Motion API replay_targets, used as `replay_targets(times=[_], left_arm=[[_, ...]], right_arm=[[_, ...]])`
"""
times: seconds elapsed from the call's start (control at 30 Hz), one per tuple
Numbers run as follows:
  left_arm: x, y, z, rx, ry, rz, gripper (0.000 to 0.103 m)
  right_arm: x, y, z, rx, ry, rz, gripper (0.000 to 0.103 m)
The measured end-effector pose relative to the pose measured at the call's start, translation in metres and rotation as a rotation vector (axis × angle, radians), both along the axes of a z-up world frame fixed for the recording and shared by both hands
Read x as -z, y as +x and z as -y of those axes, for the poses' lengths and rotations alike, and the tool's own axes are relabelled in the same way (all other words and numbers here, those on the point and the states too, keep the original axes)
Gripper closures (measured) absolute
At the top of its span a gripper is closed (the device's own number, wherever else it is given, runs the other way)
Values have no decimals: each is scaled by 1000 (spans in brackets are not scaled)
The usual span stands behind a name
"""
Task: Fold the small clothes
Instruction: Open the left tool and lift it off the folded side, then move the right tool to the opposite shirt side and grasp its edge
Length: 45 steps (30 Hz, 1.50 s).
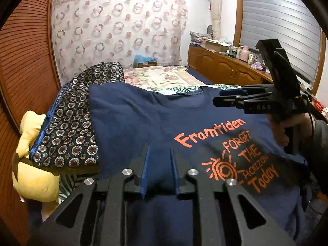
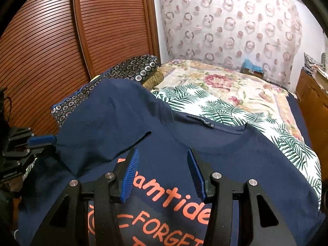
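A navy T-shirt (image 1: 143, 114) with orange print "Framtiden FORGET THE HORIZON Today" lies face up on the bed, its collar (image 2: 215, 131) at the far side. One sleeve (image 2: 102, 131) sits bunched at the left, partly over a patterned cushion. My left gripper (image 1: 160, 147) hovers low over the shirt's left part with its blue pads a narrow gap apart. In the right wrist view the left gripper (image 2: 54, 144) has its tips at the sleeve's edge, not pressing on it. My right gripper (image 2: 162, 151) stands wide open above the chest print, nothing between its pads. In the left wrist view the right gripper (image 1: 221, 98) is held by a hand (image 1: 287, 131).
A dark circle-patterned cushion (image 1: 71, 127) and a yellow plush toy (image 1: 34, 164) lie left of the shirt. Beyond the collar spread a palm-leaf sheet (image 2: 225, 106) and a floral blanket (image 2: 225, 80). Slatted wooden doors (image 2: 61, 41) stand at the left, a cluttered wooden cabinet (image 1: 225, 65) at the right.
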<state>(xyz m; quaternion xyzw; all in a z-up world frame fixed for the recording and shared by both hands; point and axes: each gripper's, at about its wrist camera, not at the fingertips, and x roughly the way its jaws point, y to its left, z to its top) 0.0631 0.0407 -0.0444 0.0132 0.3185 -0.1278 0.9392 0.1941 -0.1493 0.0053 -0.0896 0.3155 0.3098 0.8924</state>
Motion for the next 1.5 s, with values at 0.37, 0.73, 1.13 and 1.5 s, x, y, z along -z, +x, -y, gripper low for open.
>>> replay_targets(times=[0.37,0.73,1.13,1.5], left_arm=[[-21,-3,7,-16,-28,91,21],[-32,8,28,-43,-45,129,21],[-30,14,60,11,-43,127,21],[-4,30,87,59,-28,42,21]], right_arm=[[-24,-25,24,22,40,72,52],[-50,-68,71,100,52,178,39],[-70,-107,139,294,10,273,38],[-12,-104,177,487,-6,156,38]])
